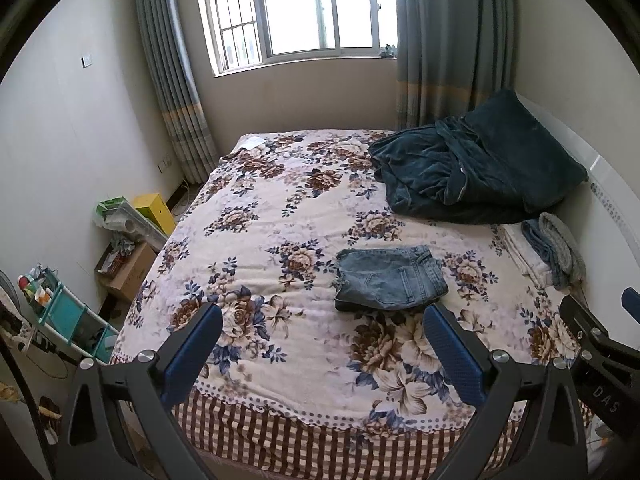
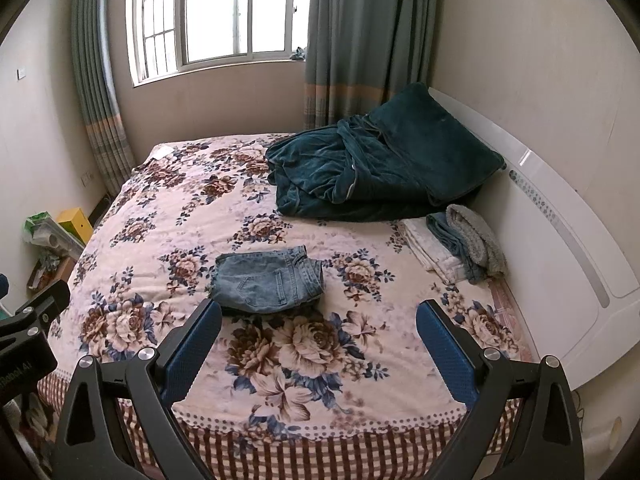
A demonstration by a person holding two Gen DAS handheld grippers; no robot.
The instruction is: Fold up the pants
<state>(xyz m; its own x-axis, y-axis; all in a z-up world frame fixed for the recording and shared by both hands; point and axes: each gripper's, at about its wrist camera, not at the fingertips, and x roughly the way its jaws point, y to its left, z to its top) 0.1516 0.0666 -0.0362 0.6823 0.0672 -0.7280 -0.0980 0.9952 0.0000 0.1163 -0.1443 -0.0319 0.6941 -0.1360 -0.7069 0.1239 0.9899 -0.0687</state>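
A pair of blue denim pants (image 1: pixel 390 279) lies folded into a compact rectangle on the floral bedspread (image 1: pixel 280 216), back pocket up. It also shows in the right wrist view (image 2: pixel 269 279). My left gripper (image 1: pixel 322 322) is open and empty, held above the near part of the bed, short of the pants. My right gripper (image 2: pixel 319 320) is open and empty too, just short of the pants. The right gripper's body shows at the right edge of the left wrist view (image 1: pixel 600 344).
A rumpled dark teal blanket and pillow (image 2: pixel 376 168) lie at the bed's far right. A stack of folded clothes (image 2: pixel 456 242) sits by the white headboard (image 2: pixel 560 240). Boxes and a teal rack (image 1: pixel 68 316) stand on the floor left of the bed.
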